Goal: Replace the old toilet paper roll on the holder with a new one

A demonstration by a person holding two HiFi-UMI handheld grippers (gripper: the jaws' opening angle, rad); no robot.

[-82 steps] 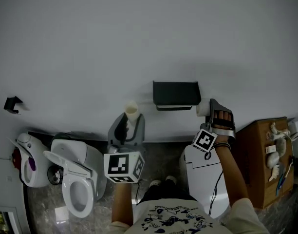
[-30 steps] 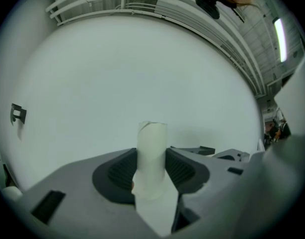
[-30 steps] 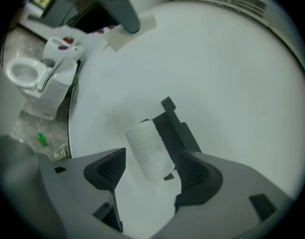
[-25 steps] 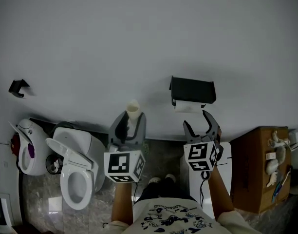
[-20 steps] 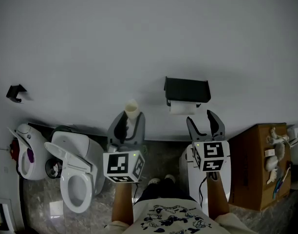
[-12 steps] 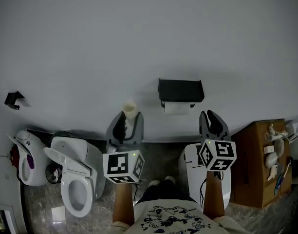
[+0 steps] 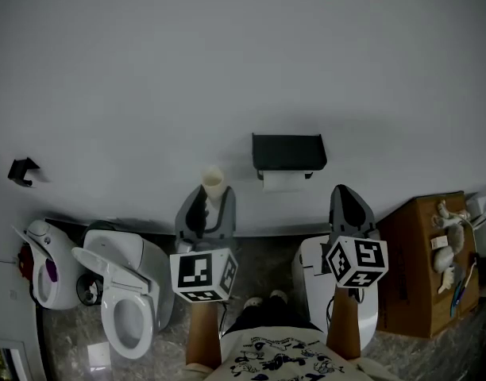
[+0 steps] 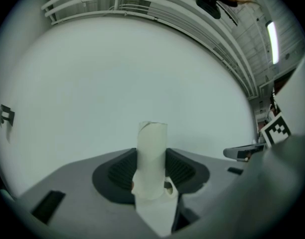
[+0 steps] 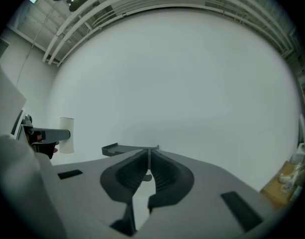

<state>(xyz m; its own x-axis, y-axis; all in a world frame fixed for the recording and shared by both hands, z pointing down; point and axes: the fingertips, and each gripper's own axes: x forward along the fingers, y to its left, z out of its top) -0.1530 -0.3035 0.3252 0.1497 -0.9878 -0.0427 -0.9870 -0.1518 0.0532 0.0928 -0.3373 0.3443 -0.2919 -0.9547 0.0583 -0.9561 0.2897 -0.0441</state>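
A black holder (image 7: 289, 152) hangs on the white wall with a white paper roll (image 7: 284, 182) under it. My left gripper (image 7: 209, 198) stands left of the holder, shut on an upright empty cardboard tube (image 7: 214, 181). In the left gripper view the tube (image 8: 151, 142) stands between the jaws of the left gripper (image 8: 151, 169). My right gripper (image 7: 348, 199) is below and right of the roll, apart from it. Its jaws are closing and meet with nothing between them, as the right gripper view shows at the right gripper (image 9: 148, 169). There the holder (image 9: 128, 148) appears edge-on.
A white toilet (image 7: 125, 294) with its lid up stands at the lower left, with a small black hook (image 7: 21, 170) on the wall above. A white bin (image 7: 316, 286) sits under my right arm, and a brown cardboard box (image 7: 422, 262) with small items stands at the right.
My right gripper left the roll on the holder, drew back down and to the right, rolled upright and closed its jaws. The left gripper kept the tube and barely moved.
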